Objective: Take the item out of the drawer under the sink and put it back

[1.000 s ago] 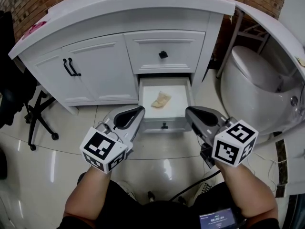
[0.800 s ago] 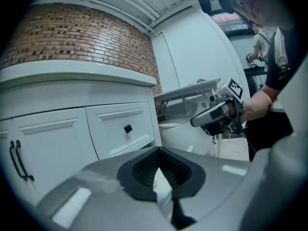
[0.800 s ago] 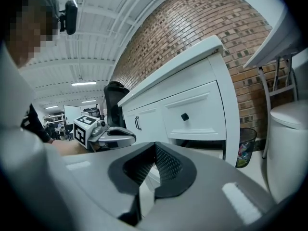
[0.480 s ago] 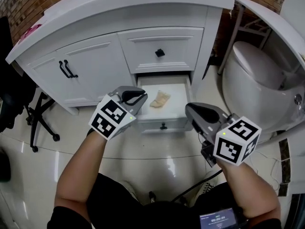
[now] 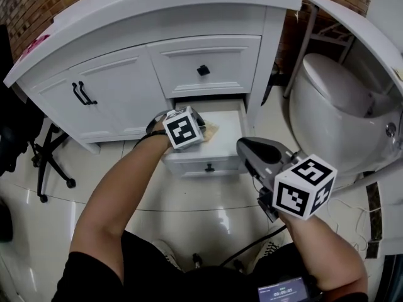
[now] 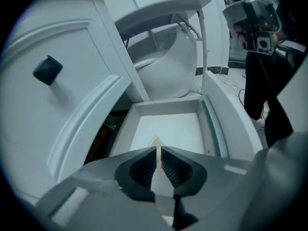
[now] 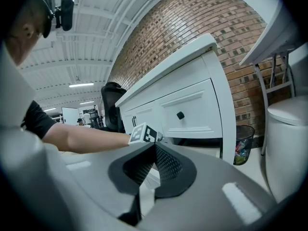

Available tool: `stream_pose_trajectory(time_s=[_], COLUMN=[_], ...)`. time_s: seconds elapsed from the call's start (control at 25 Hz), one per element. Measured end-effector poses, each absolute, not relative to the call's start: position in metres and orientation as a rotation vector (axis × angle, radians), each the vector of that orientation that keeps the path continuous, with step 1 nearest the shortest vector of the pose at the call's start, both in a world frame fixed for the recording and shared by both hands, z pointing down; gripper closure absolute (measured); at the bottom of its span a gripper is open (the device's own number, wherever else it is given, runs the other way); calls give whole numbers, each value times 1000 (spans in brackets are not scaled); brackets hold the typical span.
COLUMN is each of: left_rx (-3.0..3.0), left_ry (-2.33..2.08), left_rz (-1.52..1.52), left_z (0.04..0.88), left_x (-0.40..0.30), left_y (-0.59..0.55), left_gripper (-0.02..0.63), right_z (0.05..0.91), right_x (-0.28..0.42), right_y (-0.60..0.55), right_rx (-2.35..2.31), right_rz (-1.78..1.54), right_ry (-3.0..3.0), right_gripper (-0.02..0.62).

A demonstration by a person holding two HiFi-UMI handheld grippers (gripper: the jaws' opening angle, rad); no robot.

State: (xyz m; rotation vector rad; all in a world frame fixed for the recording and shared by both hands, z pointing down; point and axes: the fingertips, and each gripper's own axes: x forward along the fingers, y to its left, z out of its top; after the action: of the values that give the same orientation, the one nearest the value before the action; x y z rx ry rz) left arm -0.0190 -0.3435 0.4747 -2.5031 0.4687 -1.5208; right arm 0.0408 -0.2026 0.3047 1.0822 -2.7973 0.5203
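Observation:
The bottom drawer [image 5: 204, 164] under the sink stands pulled out, with a small tan item [image 5: 212, 129] lying on its white floor. My left gripper [image 5: 198, 124] reaches into the drawer, right over that item, its marker cube hiding the jaws from above. In the left gripper view the jaws [image 6: 158, 148] are shut, and the tan item [image 6: 156, 141] peeks out just beyond their tips, with the drawer [image 6: 211, 124] below. My right gripper [image 5: 244, 145] hangs shut and holding nothing, in front of the drawer's right corner; its jaws [image 7: 155, 144] point at the cabinet.
Above the open drawer is a shut drawer with a black knob [image 5: 203, 70]. To the left are cabinet doors with black handles [image 5: 80, 93]. A white toilet [image 5: 334, 106] stands close on the right and an office chair [image 5: 38, 162] at the far left. A waste bin [image 7: 242, 150] sits beside the cabinet.
My left gripper has moved forward from the floor in front of the drawer into the drawer, above the tan item. The right gripper has hardly moved.

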Motion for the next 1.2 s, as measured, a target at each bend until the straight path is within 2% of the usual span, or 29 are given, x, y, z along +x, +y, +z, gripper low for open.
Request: stream_pose_trajectory(time_s=[0.16, 0.36, 0.84, 1.04, 1.2], left_rx=[-2497, -2372, -2386, -2582, -2659], left_ry=[374, 472, 619, 577, 772], left_rz=[-1631, -1993, -1945, -1577, -1361], left_z=[509, 542, 527, 485, 433], left_x=[-11, -58, -65, -28, -41], left_y=[-351, -349, -363, -354, -340], left_gripper=[555, 552, 597, 597, 597], right_z=[304, 304, 301, 301, 302], right_x=[41, 45, 46, 44, 42], right_y=[-201, -202, -200, -199, -195], right_rx=[1079, 1082, 1072, 1063, 1050], right_rz=[520, 529, 529, 520, 532], right_ry=[-2799, -2801, -2810, -2813, -2816], right_gripper=[592, 592, 592, 592, 592])
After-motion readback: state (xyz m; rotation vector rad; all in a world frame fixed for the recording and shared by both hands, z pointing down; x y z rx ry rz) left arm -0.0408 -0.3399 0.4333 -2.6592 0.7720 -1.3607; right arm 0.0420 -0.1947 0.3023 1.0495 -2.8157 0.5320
